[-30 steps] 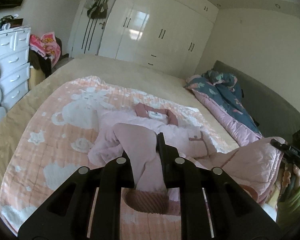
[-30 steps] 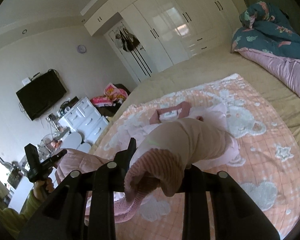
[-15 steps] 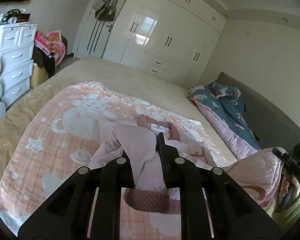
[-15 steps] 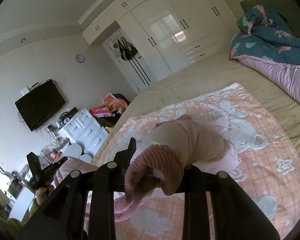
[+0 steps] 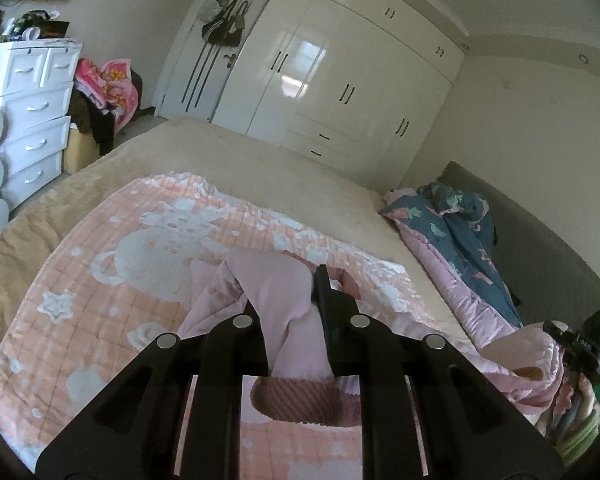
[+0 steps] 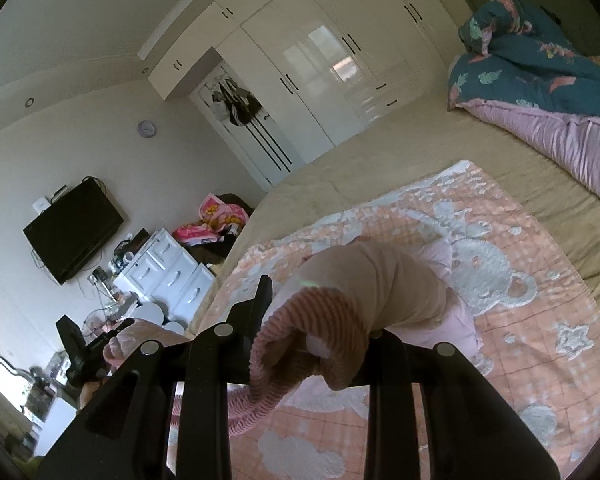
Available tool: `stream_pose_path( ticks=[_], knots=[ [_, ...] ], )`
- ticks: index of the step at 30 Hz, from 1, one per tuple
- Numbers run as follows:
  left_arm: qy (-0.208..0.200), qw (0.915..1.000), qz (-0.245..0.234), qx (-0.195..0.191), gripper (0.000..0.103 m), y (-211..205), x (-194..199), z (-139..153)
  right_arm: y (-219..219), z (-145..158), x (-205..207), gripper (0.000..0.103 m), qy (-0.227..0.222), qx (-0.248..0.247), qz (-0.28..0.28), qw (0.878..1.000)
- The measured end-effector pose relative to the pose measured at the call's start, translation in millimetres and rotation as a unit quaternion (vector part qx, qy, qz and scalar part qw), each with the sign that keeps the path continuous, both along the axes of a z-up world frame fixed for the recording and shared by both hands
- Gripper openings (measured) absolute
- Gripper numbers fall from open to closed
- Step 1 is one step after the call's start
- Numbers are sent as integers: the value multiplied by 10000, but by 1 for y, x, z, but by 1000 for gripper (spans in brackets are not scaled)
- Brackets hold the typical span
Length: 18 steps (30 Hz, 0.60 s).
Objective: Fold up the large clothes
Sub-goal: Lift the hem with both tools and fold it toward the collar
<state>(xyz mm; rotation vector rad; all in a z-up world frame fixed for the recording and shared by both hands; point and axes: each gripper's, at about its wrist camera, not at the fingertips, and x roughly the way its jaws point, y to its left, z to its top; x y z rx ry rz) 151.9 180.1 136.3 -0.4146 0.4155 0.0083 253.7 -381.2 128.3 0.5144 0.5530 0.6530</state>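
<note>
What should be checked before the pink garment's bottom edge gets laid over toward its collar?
1. left gripper shut on the pink garment: ok, cloth pinched between its fingers.
2. right gripper shut on the garment's ribbed hem: ok, hem bunched in its grip.
3. Collar visible as fold target: not ok, lifted cloth hides most of it.
4. Pink blanket flat around the garment: ok.
5. Blue quilt apart from the garment: ok.
6. Sleeves lying straight underneath: cannot tell.
</note>
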Motion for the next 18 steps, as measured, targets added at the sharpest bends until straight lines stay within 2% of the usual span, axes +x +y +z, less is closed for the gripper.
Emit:
stream_pose_path(
  ticks=[7,12,18],
  knots=[
    [39,10000,11,25,8,4,21,2,-4,-4,21,26,153,100,-18,9998],
    [99,9996,78,241,8,4,42,1,-5,-7,43,27,288,152,-44,9995],
    [294,9989,185,306,9,12,69,-12,-4,-19,78,31,605,390,12,9974]
  ],
)
